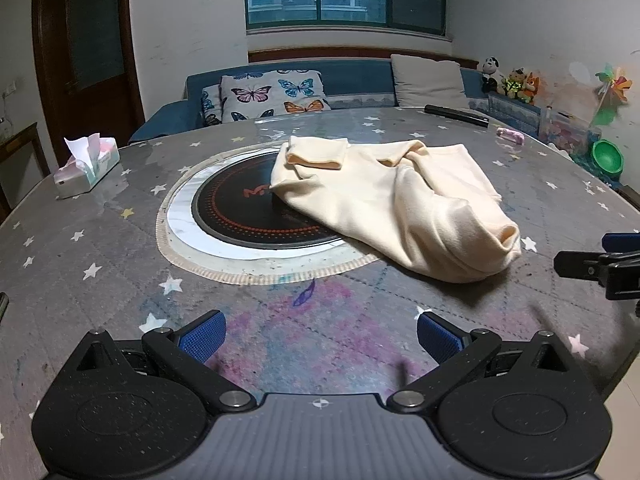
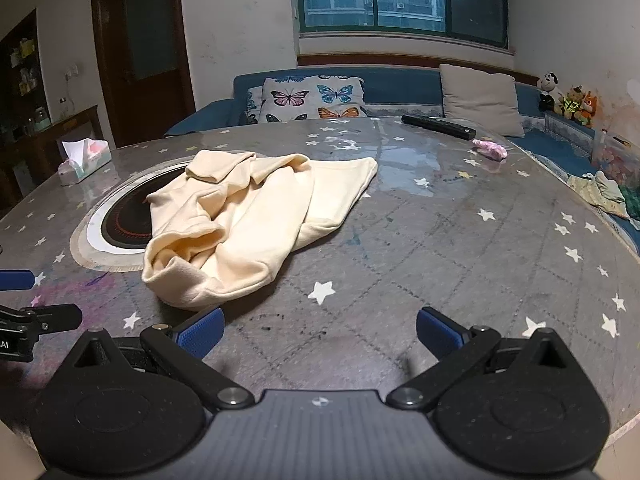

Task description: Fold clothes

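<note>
A cream garment (image 1: 392, 200) lies crumpled on the round star-patterned table (image 1: 100, 248), partly over the black cooktop disc (image 1: 240, 216). It also shows in the right wrist view (image 2: 240, 220). My left gripper (image 1: 320, 336) is open and empty, hovering over the table short of the garment. My right gripper (image 2: 320, 332) is open and empty, with its left finger (image 2: 202, 330) just in front of the garment's near edge. The right gripper shows at the right edge of the left wrist view (image 1: 600, 264). The left gripper shows at the left edge of the right wrist view (image 2: 24, 304).
A tissue box (image 1: 86, 168) stands at the table's far left. A black remote (image 2: 438, 127) and a small pink item (image 2: 490, 149) lie at the far right. A blue sofa (image 2: 400, 84) with cushions is behind the table. Toys and clothes lie to the right.
</note>
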Demonstrator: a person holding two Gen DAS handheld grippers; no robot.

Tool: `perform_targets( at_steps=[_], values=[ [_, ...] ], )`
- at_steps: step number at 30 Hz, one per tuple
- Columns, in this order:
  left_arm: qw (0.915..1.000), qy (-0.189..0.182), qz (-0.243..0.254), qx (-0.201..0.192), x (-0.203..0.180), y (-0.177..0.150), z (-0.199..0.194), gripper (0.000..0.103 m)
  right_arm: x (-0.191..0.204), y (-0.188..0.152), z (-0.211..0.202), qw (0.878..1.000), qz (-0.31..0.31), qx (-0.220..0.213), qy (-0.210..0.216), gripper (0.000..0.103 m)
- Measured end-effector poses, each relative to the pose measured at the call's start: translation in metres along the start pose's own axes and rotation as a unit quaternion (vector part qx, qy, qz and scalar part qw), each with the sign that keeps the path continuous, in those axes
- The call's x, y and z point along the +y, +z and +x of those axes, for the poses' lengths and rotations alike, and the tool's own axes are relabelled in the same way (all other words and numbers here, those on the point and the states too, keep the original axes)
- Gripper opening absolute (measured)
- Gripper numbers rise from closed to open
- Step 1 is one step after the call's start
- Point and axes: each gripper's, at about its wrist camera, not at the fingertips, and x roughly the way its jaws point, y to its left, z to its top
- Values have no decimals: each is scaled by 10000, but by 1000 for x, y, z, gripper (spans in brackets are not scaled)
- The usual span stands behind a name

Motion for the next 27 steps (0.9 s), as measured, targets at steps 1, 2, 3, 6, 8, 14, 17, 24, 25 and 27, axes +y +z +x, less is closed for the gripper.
perform_targets(
  at_steps=[1, 2, 3, 6, 8, 14, 17, 24, 25, 27],
  values=[
    [10000, -2, 8, -5, -1, 0, 0, 103, 1, 0, 0, 10000, -4, -1, 2, 103],
    [10000, -4, 15, -10, -1, -1, -1, 103, 1, -1, -1, 10000, -9, -2, 4, 103],
    [10000, -6, 23, -14, -2, -1, -1, 103, 2, -1, -1, 10000, -13, -2, 6, 103],
    [10000, -11, 45, -29, -4, -3, -2, 103, 4, -3, -2, 10000, -26, -5, 11, 103],
    [10000, -19, 55, -15, -6, -3, -2, 103, 6, -3, -2, 10000, -35, -7, 15, 103],
    [9999, -107, -6, 121, -3, 2, 0, 103, 9, -4, -4, 10000, -56, -23, 39, 103],
    [9998, -108, -4, 138, -4, 3, 0, 103, 8, -4, -5, 9999, -71, -16, 70, 103],
    [9998, -119, 24, 184, -5, 5, 3, 103, 10, -3, 0, 9999, -102, 27, 84, 103],
    [9997, -113, 23, 196, -4, 5, 4, 103, 10, -2, 0, 9999, -101, 31, 84, 103],
    [9997, -104, 28, 206, -4, 6, 5, 103, 10, -1, 1, 9999, -107, 35, 93, 103]
  ],
)
